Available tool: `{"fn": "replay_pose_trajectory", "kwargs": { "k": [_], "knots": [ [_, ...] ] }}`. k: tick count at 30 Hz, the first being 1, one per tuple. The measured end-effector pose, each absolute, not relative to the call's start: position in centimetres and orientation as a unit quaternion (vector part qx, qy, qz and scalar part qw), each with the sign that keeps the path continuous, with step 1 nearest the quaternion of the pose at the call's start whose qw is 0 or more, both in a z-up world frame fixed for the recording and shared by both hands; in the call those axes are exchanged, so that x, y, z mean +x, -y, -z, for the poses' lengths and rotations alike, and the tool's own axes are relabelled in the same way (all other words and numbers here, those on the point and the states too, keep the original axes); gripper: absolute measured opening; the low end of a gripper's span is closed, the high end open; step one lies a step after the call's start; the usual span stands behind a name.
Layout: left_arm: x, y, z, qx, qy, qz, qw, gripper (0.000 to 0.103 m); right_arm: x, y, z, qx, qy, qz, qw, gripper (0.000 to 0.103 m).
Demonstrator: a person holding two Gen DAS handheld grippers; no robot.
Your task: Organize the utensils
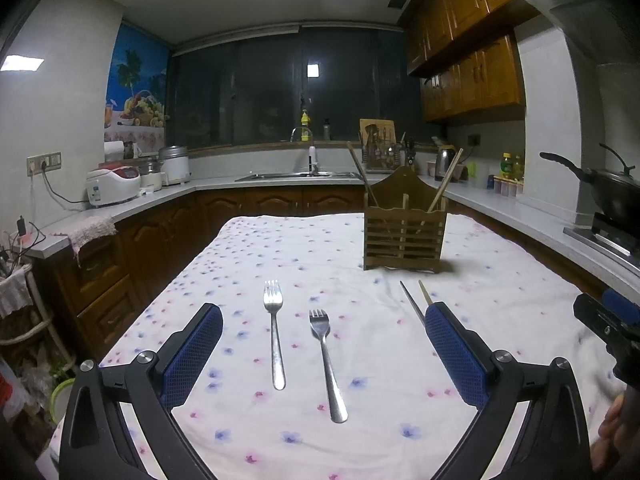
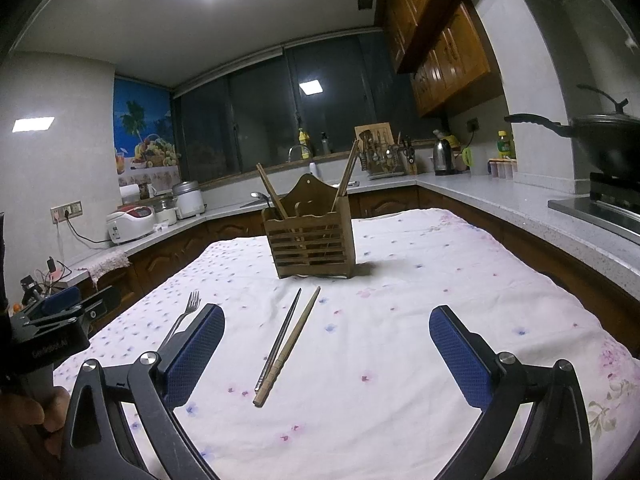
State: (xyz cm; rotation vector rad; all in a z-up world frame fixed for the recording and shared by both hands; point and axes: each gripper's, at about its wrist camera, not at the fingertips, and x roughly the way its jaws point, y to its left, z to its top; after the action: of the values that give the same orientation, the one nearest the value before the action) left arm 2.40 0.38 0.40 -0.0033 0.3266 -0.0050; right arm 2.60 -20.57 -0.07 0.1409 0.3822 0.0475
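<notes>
Both grippers hover with jaws spread wide and gripping nothing over a floral tablecloth (image 1: 280,240). Two forks (image 1: 274,336) lie side by side before the left gripper (image 1: 322,316) — a metal chopstick (image 2: 280,336) and wooden chopstick (image 2: 292,344) before the right gripper (image 2: 326,316). Farther back stands a wooden utensil holder (image 2: 310,240) holding chopsticks.

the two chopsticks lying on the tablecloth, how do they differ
The metal chopstick is thin, dark and silvery; the wooden chopstick is thicker and tan, with ridges near its wide end. The wooden one's near end lies closer to the right gripper than the metal one's. Both lie flat on the tablecloth, side by side, tips toward the wooden holder, untouched.
</notes>
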Motion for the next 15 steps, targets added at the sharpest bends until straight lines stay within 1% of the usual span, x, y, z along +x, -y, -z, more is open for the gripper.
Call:
{"fn": "replay_pose_trajectory", "kwargs": {
  "k": [15],
  "knots": [
    [2.35,-0.19,-0.41,0.0,-0.162,0.005,0.987,0.102,2.7,20.66,-0.05,0.072,-0.191,-0.024,0.979,0.103]
  ]
}}
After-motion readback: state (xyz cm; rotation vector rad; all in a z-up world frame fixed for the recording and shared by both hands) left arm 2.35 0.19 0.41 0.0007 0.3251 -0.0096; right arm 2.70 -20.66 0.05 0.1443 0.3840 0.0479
